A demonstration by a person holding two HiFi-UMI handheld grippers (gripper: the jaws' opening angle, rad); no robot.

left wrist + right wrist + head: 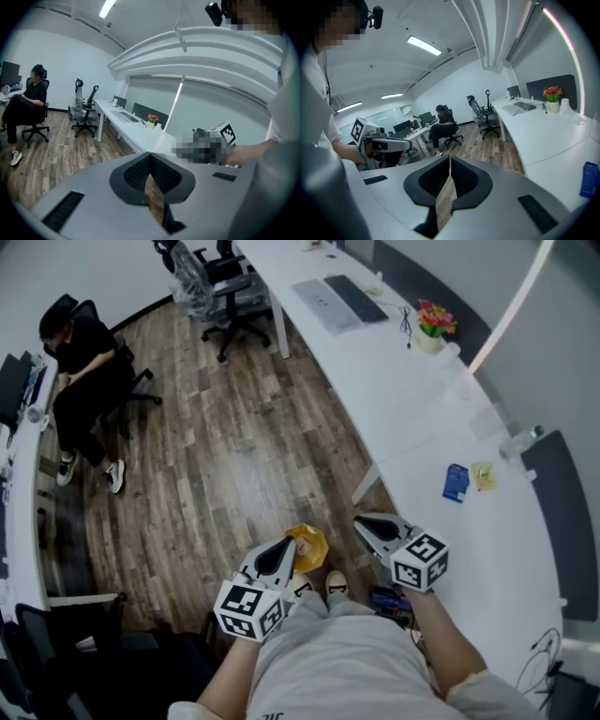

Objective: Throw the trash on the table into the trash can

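Observation:
On the long white table (422,418) at the right lie a blue packet (456,482) and a small yellow scrap (484,474). The blue packet (589,180) also shows at the right edge of the right gripper view. A yellow-lined bin (309,545) stands on the wood floor by my feet, partly hidden by my left gripper (281,554). That gripper is shut and holds nothing. My right gripper (375,529) is also shut and empty, hanging just off the table's near edge, well short of the packet. Both grippers' own views show their tips (150,154) (450,158) meeting.
A person sits in an office chair (84,381) at the far left by another desk. Further chairs (225,296) stand at the table's far end. A keyboard (356,296), a laptop (323,306) and a flower pot (431,326) rest on the table.

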